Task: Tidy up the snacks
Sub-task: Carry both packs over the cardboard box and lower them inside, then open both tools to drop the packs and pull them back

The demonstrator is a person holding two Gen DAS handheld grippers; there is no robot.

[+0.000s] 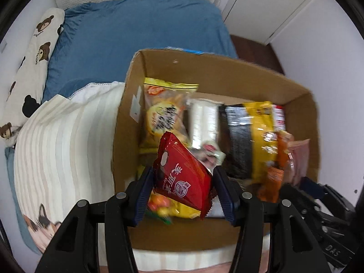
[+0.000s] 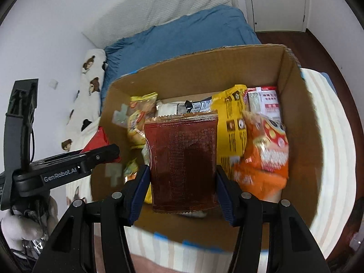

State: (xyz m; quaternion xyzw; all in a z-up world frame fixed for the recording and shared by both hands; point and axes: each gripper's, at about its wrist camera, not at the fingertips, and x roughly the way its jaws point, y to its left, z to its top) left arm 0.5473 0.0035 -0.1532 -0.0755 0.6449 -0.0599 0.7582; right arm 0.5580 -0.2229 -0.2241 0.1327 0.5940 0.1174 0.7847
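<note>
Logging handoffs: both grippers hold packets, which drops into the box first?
Probably right: the right gripper holds its brown packet upright over the box middle; the left gripper holds its red packet nearer the wall.

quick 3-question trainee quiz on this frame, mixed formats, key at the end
1. True or false: the left gripper holds a red packet.
2. What does the right gripper hold? A) orange bag B) dark brown packet C) nothing
3. Fill in: both grippers are over a ____ box holding snacks.

Key:
1. True.
2. B, the dark brown packet; the orange bag sits loose in the box.
3. Cardboard; cardboard box.
</note>
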